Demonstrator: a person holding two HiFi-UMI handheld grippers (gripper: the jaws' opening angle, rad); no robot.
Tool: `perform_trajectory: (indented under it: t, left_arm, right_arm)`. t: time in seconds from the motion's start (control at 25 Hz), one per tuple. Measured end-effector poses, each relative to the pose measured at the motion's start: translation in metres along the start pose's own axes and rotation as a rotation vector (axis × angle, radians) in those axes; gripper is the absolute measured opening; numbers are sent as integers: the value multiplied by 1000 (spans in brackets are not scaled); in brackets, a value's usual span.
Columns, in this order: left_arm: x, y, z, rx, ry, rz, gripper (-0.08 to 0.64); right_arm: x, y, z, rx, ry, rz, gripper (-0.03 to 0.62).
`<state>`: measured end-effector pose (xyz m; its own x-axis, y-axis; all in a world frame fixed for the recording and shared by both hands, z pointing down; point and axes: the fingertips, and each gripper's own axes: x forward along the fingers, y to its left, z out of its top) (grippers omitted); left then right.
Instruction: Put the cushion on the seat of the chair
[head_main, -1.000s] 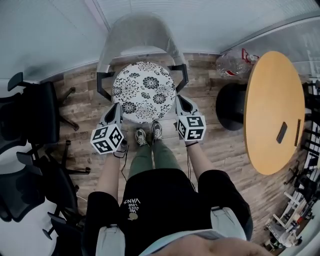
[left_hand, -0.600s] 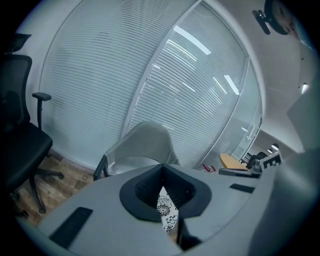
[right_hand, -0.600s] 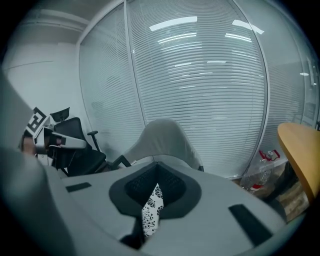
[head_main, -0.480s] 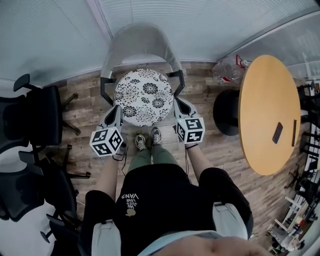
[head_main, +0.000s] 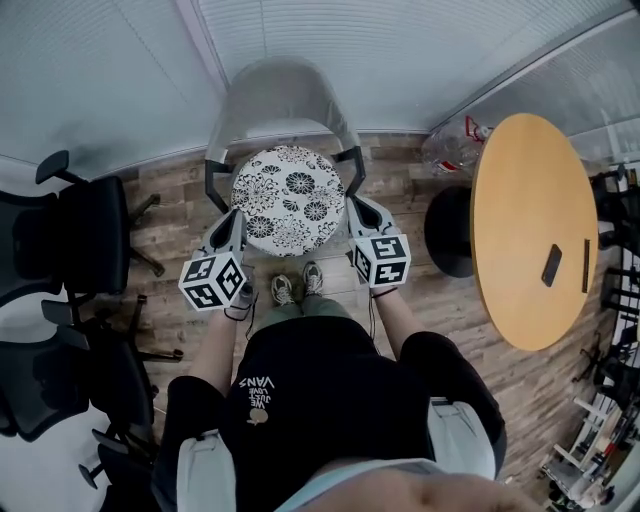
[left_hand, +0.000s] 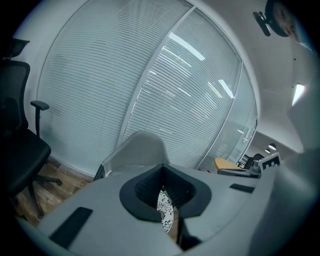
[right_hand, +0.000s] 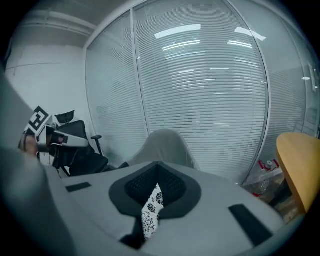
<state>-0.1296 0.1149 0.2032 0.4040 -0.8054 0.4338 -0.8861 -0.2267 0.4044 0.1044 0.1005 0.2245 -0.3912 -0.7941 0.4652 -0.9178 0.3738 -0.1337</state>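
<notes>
The left hand-held gripper (head_main: 234, 222) and right hand-held gripper (head_main: 352, 208) — each clamped on an edge — hold the floral cushion (head_main: 290, 195) over the grey chair (head_main: 280, 95).

left tool (head_main: 233, 228) clamped, right tool (head_main: 357, 210) clamped

1. Cushion (head_main: 290, 200) sits between left gripper (head_main: 236, 218) and right gripper (head_main: 354, 207), with one edge in each one's jaws.
2. Chair (head_main: 280, 95) is straight ahead of both grippers, its backrest beyond the cushion.
3. Cushion is over the chair; resting on it or clear of it, cannot tell from above.
4. Round table (head_main: 525, 180) is well right of the right gripper, with a small flat object (head_main: 551, 265) on it.
5. Office chairs (head_main: 70, 240) are well left of the left gripper.
6. Shoes (head_main: 283, 290) are behind the grippers, between them.
</notes>
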Motion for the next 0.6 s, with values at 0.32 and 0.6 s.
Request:
perform_trajectory:
  t: [0.32,0.6]
  left_arm:
    - [-12,-12,17,41,-37,-4,11]
    - [-23,-19,34,69,-95,-8,11]
  right_arm:
    - [-13,1,23,-16,-52,4,17]
    - [-23,7,37,-44,-99,9,17]
